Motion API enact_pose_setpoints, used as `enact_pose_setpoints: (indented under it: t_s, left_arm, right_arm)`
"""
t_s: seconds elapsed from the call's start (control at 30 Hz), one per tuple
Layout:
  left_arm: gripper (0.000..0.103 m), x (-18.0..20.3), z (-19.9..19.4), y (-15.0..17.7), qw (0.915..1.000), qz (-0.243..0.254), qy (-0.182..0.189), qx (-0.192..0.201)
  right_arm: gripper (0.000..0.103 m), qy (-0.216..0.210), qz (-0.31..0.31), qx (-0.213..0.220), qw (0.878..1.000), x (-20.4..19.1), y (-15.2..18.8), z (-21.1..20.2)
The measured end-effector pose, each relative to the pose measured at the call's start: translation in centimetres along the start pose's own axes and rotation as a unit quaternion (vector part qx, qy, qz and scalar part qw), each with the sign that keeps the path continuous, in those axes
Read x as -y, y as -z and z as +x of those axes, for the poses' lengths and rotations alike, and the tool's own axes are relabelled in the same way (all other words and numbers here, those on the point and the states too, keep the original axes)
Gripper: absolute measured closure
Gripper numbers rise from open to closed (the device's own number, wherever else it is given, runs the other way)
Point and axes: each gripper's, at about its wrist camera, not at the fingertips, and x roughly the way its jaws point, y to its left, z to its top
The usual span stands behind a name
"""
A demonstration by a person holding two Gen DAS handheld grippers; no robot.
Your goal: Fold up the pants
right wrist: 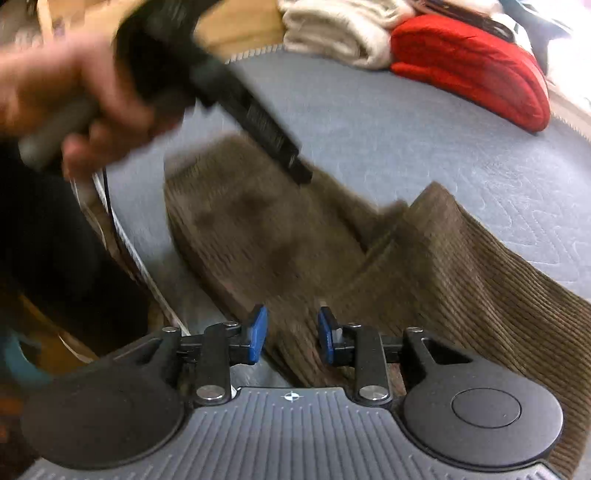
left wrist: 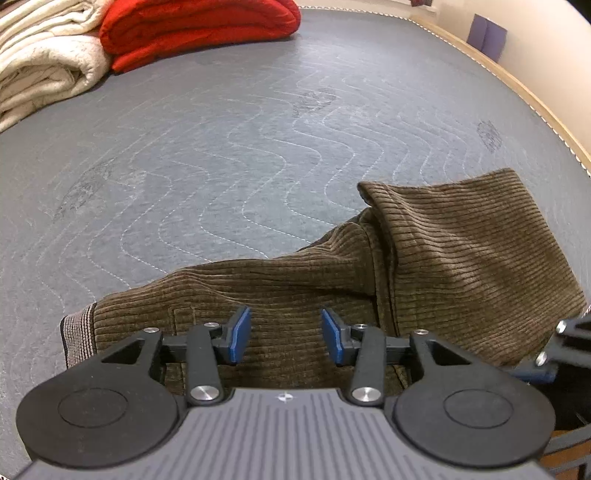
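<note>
the brown corduroy pants [left wrist: 424, 266] lay on the grey quilted mattress [left wrist: 221, 166], close to its near edge, partly folded: 1 layer was doubled over another, with a raised fold ridge toward the far side and a striped grey waistband [left wrist: 75, 338] showing at the left end in the left wrist view. the rest of the mattress beyond the pants showed only its wavy stitching.

the left gripper [left wrist: 286, 338] hovered just over the waist end of the pants, its 2 blue pads [left wrist: 240, 334] spread well apart with nothing between them but the cloth lying below; whether the pads touched the cloth could not be told. the right gripper [right wrist: 291, 338] hung above the near edge of the pants, its blue pads [right wrist: 258, 334] also apart, a moderate gap, gripping nothing. in the right wrist view, the person's hand [right wrist: 74, 92] held the other gripper's handle, blurred, over the left part of the pants.

at the far corner of the mattress sat a folded red blanket [left wrist: 199, 29] and, touching it on the left, a stack of cream blankets [left wrist: 40, 62]. a wooden rim [left wrist: 524, 92] ran along the mattress's right edge, with a purple object [left wrist: 487, 33] against the wall beyond it.
</note>
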Motion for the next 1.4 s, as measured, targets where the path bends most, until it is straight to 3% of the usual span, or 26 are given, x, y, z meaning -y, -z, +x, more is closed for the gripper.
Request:
enact_pose_setpoints:
  t_s: [0.1,0.23,0.4,0.47,0.57,0.73,0.8,0.87,1.0,1.1,1.17,1.23,1.33,1.4]
  left_arm:
    - [0.056,-0.3,0.0,0.0,1.0,-0.008,-0.004,-0.001]
    - [0.056,-0.1,0.1,0.0,0.9999,-0.008,-0.006,-0.003]
    - [0.056,0.2,0.1,-0.1,1.0,-0.005,-0.005,-0.003]
    - [0.056,0.3,0.1,-0.1,1.0,-0.003,-0.003,-0.001]
    - [0.056,0.4,0.1,-0.2,1.0,0.0,-0.003,-0.001]
    - [0.056,0.8,0.2,-0.4,1.0,0.001,-0.001,0.0]
    - [0.056,1.0,0.4,-0.4,1.0,0.0,0.001,-0.004]
    - [0.056,1.0,0.6,-0.7,0.9999,-0.007,0.008,-0.007]
    - [0.056,1.1,1.1,-1.4,0.9984,-0.041,0.038,-0.011]
    - [0.056,1.3,1.8,-2.1,0.9952,-0.073,0.063,-0.012]
    - [0.056,1.5,2.3,-2.6,0.9923,-0.095,0.079,-0.012]
    - [0.056,1.7,2.9,-3.2,0.9876,-0.119,0.102,-0.006]
    - [0.056,1.9,4.2,-4.1,0.9779,-0.158,0.136,-0.012]
    - [0.056,1.8,5.6,-4.5,0.9682,-0.191,0.16,-0.025]
  right_arm:
    - [0.064,0.026,0.012,0.004,1.0,1.2,-0.4,0.1]
    - [0.059,0.033,0.002,-0.033,0.999,2.1,0.9,2.1]
    - [0.06,0.047,-0.028,-0.052,0.997,1.6,1.8,4.0]
    - [0.088,0.037,-0.029,-0.056,0.997,1.5,1.7,4.0]
    - [0.093,0.044,-0.051,-0.033,0.997,1.3,1.6,3.5]
    - [0.093,-0.007,-0.075,0.016,0.997,0.8,2.0,0.4]
    - [0.092,-0.034,-0.072,-0.014,0.997,1.0,2.8,0.5]
    - [0.091,-0.032,-0.081,-0.045,0.995,1.2,3.9,1.2]
    - [0.087,-0.043,-0.023,-0.012,0.999,2.4,3.8,-0.1]
    - [0.083,-0.041,0.037,0.036,0.998,4.4,3.4,-2.3]
    - [0.077,-0.025,0.07,0.043,0.996,5.7,3.5,-2.7]
    - [0.074,0.009,0.083,0.011,0.996,6.7,4.2,-1.9]
    - [0.074,0.029,0.06,-0.087,0.994,7.2,5.8,0.6]
    - [0.074,0.028,0.061,-0.07,0.995,7.3,5.6,-0.1]
